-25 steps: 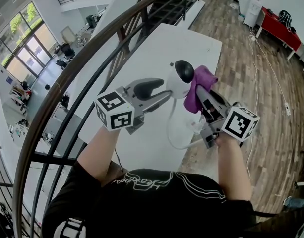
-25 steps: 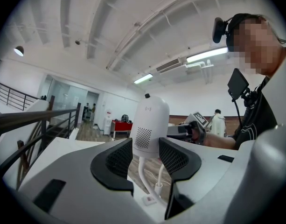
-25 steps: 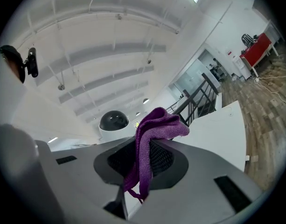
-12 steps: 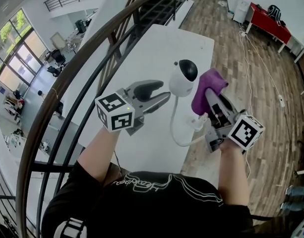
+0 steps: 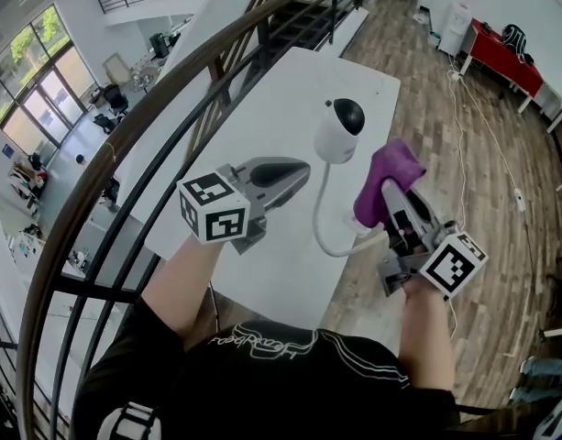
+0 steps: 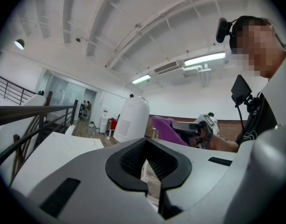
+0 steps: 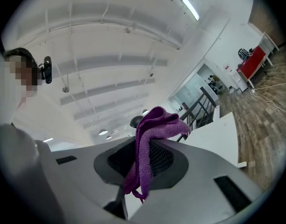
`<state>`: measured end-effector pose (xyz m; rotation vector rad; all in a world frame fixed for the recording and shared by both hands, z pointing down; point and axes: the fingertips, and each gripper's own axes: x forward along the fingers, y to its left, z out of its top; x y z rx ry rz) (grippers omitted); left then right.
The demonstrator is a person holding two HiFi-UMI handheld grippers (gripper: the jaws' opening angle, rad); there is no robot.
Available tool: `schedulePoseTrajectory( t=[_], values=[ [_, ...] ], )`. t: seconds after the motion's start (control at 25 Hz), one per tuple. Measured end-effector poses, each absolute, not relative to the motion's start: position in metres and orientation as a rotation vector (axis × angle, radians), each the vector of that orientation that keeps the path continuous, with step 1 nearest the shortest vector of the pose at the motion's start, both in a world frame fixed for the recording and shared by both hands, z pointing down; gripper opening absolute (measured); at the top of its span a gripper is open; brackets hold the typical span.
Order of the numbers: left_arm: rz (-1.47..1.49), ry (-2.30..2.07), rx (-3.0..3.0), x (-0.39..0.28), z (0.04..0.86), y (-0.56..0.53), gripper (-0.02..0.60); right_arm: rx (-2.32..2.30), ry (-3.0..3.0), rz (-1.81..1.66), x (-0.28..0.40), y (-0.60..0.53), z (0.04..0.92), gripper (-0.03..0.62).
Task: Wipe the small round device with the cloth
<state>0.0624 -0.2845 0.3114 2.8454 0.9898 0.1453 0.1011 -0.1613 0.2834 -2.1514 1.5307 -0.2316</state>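
Observation:
The small round white device (image 5: 336,132) with a black dome stands upright on the white table (image 5: 262,99). My left gripper (image 5: 297,172) sits just left of it, apart from it. Its jaws have just been closing and are now shut with nothing between them. From the left gripper view the device (image 6: 132,118) rises beyond the shut left gripper (image 6: 151,174). My right gripper (image 5: 387,196) is shut on the purple cloth (image 5: 391,169), held right of the device with a gap between them. In the right gripper view the cloth (image 7: 151,136) hangs over the right gripper (image 7: 139,171).
A white cable (image 5: 321,232) loops from the device toward the table's near edge. A dark curved railing (image 5: 148,122) runs along the table's left side. Wooden floor (image 5: 464,154) lies to the right, with a red table (image 5: 505,55) far off.
The left jaws stood open against the device and have shut and drawn back. The right gripper carried the cloth off the device, rightward and toward me.

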Motion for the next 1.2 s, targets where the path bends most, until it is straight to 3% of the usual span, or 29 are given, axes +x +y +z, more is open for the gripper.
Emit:
schedulePoseTrajectory(
  t=[0.4,1.2],
  values=[
    [0.126,1.062,2.839,0.047,0.304,-0.286,0.008,-2.212,1.496,-0.157,0.073,-0.158,0.276,0.063],
    [0.101,1.417,2.728,0.091,0.297,-0.335,0.009,-2.996,1.462,0.500,0.064,-0.217,0.224,0.063]
  ],
)
